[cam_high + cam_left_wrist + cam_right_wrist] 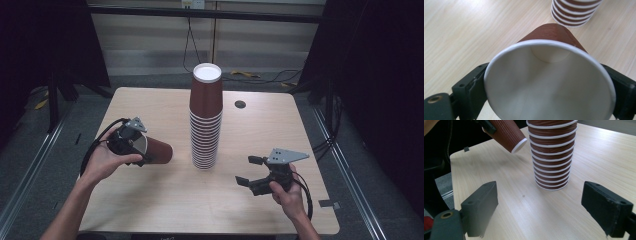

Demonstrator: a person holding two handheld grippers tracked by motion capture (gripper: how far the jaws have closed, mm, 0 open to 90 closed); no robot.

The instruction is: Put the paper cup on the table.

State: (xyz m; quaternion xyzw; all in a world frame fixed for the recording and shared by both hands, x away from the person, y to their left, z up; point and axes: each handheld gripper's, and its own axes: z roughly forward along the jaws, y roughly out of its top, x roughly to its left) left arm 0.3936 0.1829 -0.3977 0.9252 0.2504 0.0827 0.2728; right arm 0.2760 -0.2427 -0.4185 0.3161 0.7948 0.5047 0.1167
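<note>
left hand-held gripper (pixel 142 150): clenched on a single brown paper cup (pixel 156 151), one black jaw on each side of the cup near its white rim.
held cup: lies on its side above the counter (pixel 150 200), open mouth toward the person's left hand (pixel 107 160), closed base pointing at the stack.
right hand-held gripper (pixel 248 171): released, jaws spread wide with nothing between them; held in the right hand (pixel 287 192) low over the counter's near right part.
stack of cups (pixel 205 117): upside down near the counter's middle, between the two hand-held grippers; the held cup's base is just beside it but apart.
edges and room: bare wood in front of the stack and on its right; the right hand-held gripper sits near the front edge; a small dark round hole (pixel 240 104) lies behind the stack to the right.
materials: cups are ribbed brown paper outside, smooth white inside, with rolled white rims; the counter is pale wood grain with rounded corners.
</note>
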